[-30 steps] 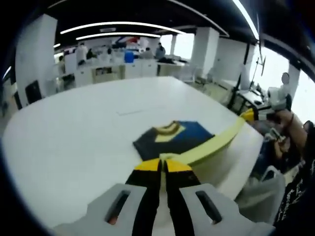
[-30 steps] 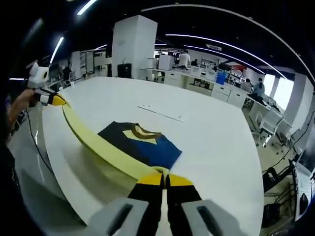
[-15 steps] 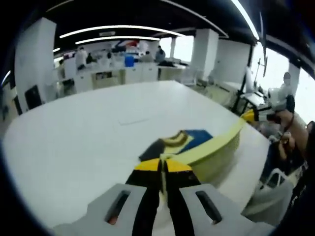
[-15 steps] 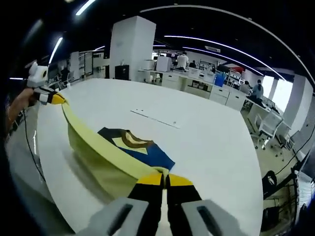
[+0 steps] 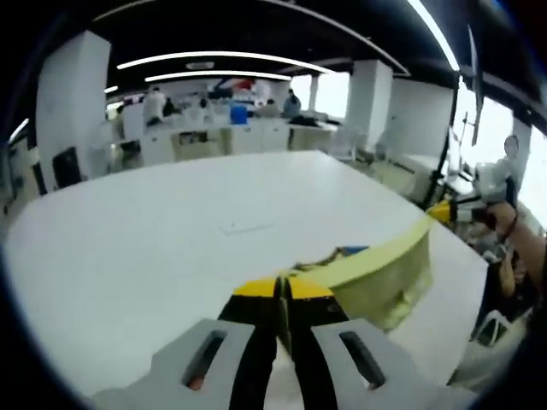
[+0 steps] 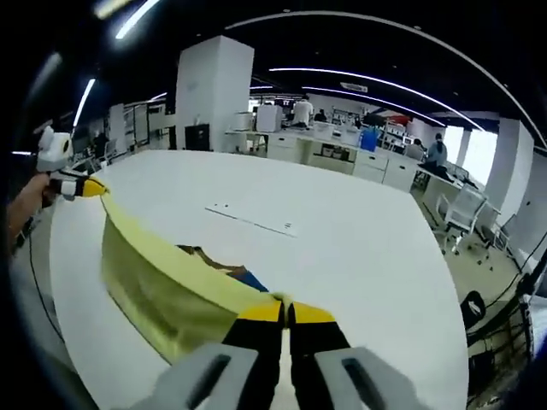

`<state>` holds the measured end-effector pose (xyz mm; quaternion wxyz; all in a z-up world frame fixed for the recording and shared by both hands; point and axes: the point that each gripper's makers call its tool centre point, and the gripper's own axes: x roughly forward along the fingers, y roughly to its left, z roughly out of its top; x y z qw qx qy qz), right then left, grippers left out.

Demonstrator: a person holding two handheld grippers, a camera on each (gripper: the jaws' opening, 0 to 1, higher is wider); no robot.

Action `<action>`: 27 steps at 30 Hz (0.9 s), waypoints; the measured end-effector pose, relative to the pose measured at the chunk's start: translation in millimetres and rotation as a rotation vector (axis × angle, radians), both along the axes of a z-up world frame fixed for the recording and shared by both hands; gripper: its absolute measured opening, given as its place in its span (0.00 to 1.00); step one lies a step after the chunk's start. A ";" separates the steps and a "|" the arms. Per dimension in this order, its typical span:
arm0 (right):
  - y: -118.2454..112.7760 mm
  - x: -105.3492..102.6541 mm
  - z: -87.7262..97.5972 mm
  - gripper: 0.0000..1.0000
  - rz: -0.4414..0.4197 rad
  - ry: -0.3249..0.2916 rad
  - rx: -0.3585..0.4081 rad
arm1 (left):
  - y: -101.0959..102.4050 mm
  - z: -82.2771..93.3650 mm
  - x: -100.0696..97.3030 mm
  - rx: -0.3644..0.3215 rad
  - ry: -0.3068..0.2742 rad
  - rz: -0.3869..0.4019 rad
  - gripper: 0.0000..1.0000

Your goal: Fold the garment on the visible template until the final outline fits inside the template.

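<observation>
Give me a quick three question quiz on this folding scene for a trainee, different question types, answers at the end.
1. True or false: both the left gripper and the right gripper are shut on the yellow hem of the garment.
2. Multiple choice: the white table is A) round-edged, B) glass-topped, C) covered in boxes.
3. Fill in: the lifted yellow fabric partly hides the garment's ____ part near the collar.

Key: 1 true; 2 A; 3 blue.

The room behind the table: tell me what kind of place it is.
Probably an open-plan office or lab. Long ceiling light strips, white counters with people standing at them, and office chairs beside the big white table all point that way.
</observation>
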<state>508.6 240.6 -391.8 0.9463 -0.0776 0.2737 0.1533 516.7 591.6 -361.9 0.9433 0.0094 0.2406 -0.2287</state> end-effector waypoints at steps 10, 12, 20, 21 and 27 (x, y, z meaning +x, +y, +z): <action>0.4 36.7 -33.8 0.00 -0.047 0.037 0.014 | 2.3 -36.6 39.5 -0.038 0.011 0.119 0.00; 0.0 41.5 -42.7 0.00 -0.052 0.049 0.003 | 1.5 -42.9 44.8 -0.043 0.008 0.131 0.00; -0.5 54.7 -73.3 0.00 -0.073 0.090 0.017 | 4.5 -75.7 60.0 -0.028 0.024 0.181 0.00; -0.5 57.1 -77.7 0.00 -0.076 0.091 0.015 | 4.2 -81.7 63.0 -0.040 0.020 0.188 0.00; 1.9 69.4 -101.0 0.00 -0.090 0.117 0.020 | 8.1 -112.6 69.9 -0.053 0.082 0.243 0.00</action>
